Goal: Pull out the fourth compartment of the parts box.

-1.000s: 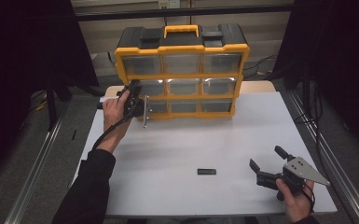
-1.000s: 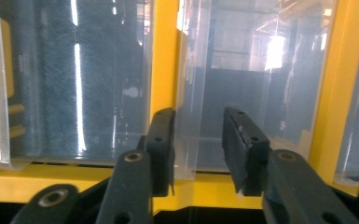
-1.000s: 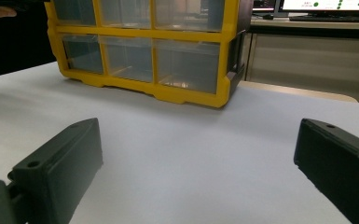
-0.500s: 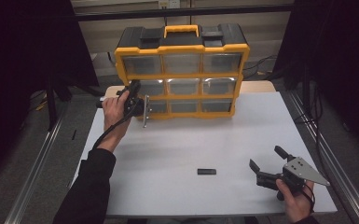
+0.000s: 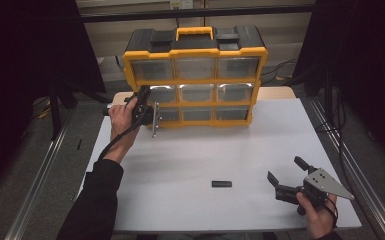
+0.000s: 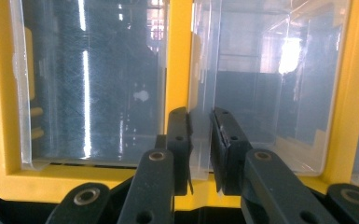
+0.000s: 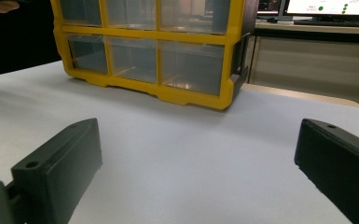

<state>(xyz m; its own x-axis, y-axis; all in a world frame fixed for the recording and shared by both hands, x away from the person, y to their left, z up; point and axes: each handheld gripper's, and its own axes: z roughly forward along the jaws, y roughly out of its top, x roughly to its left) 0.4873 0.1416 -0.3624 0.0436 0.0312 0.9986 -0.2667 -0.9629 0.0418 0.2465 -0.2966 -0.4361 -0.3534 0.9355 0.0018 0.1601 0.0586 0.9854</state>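
A yellow and black drawer cabinet (image 5: 195, 80) with clear drawers stands at the back of the white table (image 5: 205, 150). My left gripper (image 5: 152, 114) is held against its left column of drawers, turned on its side. In the left gripper view its jaws have just been closing and now pinch the thin front edge of a clear drawer (image 6: 261, 93) beside a yellow divider (image 6: 179, 56). My right gripper (image 5: 284, 169) hovers low over the table's front right, open, with bare table between its jaws (image 7: 196, 154). It faces the cabinet (image 7: 149, 51).
A small black bar (image 5: 221, 183) lies on the table in front of the middle, left of the right gripper. Metal rails (image 5: 40, 175) run along both sides of the table. Dark curtains flank the scene.
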